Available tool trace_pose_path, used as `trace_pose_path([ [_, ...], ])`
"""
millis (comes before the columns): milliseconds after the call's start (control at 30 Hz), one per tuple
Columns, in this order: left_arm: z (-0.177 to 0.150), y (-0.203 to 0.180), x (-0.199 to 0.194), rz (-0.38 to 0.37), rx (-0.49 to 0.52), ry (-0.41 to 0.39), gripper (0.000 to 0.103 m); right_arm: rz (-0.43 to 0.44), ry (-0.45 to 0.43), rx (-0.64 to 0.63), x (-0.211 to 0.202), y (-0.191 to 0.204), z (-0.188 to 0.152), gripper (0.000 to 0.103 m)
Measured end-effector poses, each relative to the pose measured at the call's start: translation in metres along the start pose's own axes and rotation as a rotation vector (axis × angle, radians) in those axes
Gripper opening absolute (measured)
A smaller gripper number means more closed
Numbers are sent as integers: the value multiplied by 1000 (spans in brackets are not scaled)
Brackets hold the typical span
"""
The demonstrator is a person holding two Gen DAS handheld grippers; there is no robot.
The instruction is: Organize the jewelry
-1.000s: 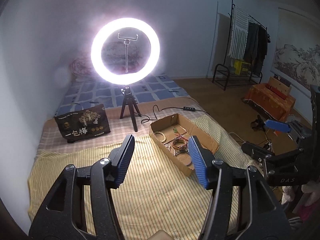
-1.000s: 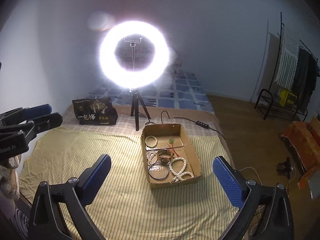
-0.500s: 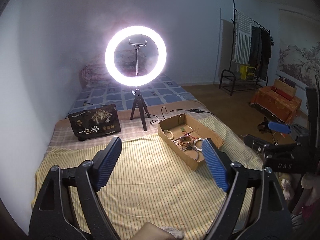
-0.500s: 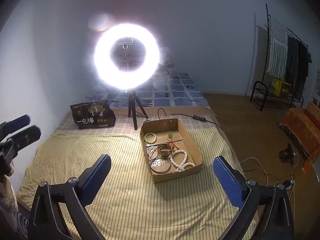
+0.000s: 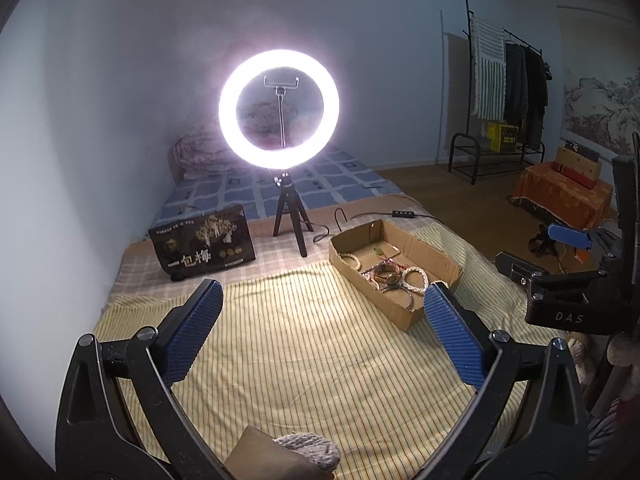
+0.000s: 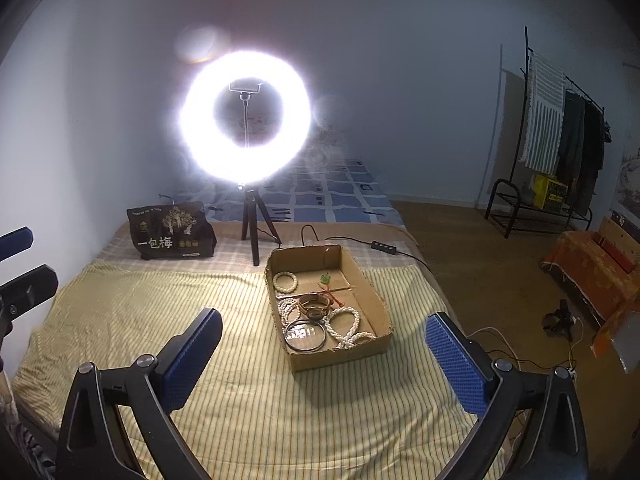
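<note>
An open cardboard box (image 6: pixel 372 300) lies on the yellow striped bedspread (image 6: pixel 160 312); it also shows in the left wrist view (image 5: pixel 436 258). Inside lie white bead bracelets (image 6: pixel 348 320), a small bead bracelet (image 6: pixel 285 281), a brown bangle (image 6: pixel 315 304), a dark ring-shaped bangle (image 6: pixel 305 335) and a green pendant on red cord (image 6: pixel 325 279). My left gripper (image 5: pixel 324 320) is open and empty, above the bedspread, left of the box. My right gripper (image 6: pixel 324 344) is open and empty, hovering in front of the box. The right gripper shows at the right edge of the left wrist view (image 5: pixel 560 264).
A lit ring light on a small tripod (image 6: pixel 245 120) stands behind the box, its cable and switch (image 6: pixel 382 246) trailing right. A black printed bag (image 6: pixel 170 232) stands at the back left. A clothes rack (image 6: pixel 560 152) and orange-covered furniture (image 6: pixel 592 272) stand on the floor to the right.
The left gripper has opened wider and pulled back and up from the box. The right gripper has shifted slightly right and stays open.
</note>
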State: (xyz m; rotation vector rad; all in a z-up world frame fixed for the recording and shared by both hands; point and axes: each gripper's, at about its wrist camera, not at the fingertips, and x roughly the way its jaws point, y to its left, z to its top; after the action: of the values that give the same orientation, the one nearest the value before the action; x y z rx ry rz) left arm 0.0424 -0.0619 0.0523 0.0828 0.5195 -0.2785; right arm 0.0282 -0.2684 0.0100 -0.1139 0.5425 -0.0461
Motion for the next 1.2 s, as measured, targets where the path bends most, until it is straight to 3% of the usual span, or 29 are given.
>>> trace_pose_path([
  [1200,-3,-1,0,11,12,3,103,-14,7,35,3,-8,-5,103],
])
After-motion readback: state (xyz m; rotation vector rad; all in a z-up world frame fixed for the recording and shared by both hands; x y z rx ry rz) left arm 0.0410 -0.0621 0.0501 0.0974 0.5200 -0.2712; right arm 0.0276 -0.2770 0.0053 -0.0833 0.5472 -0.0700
